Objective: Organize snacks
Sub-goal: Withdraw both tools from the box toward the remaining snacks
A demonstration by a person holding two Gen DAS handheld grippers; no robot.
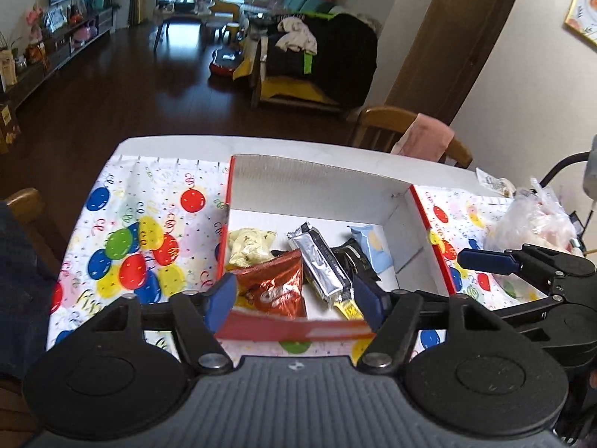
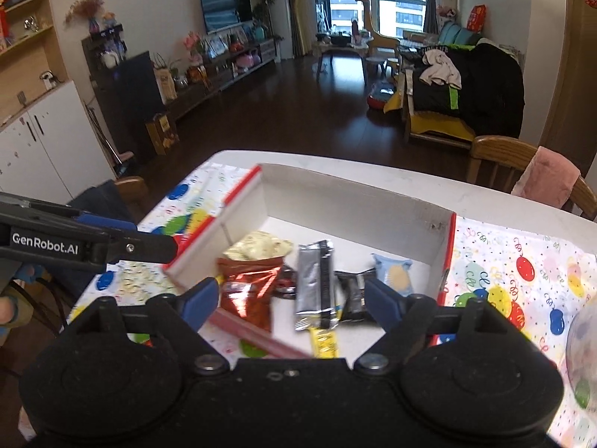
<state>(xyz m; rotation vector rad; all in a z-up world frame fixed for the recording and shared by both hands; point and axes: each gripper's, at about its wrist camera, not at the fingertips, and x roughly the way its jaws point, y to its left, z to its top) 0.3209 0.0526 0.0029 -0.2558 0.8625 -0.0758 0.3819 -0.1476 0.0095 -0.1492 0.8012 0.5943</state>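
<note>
A white box with red rims stands on the balloon-print tablecloth. Inside lie a red foil packet, a pale yellow packet, a silver bar, a black packet, a light blue packet and a yellow stick. My left gripper is open and empty over the box's near rim. My right gripper is open and empty above the box.
A clear plastic bag of snacks lies on the cloth right of the box. Wooden chairs stand behind the table, one with a pink cloth. The right gripper shows at the right of the left wrist view.
</note>
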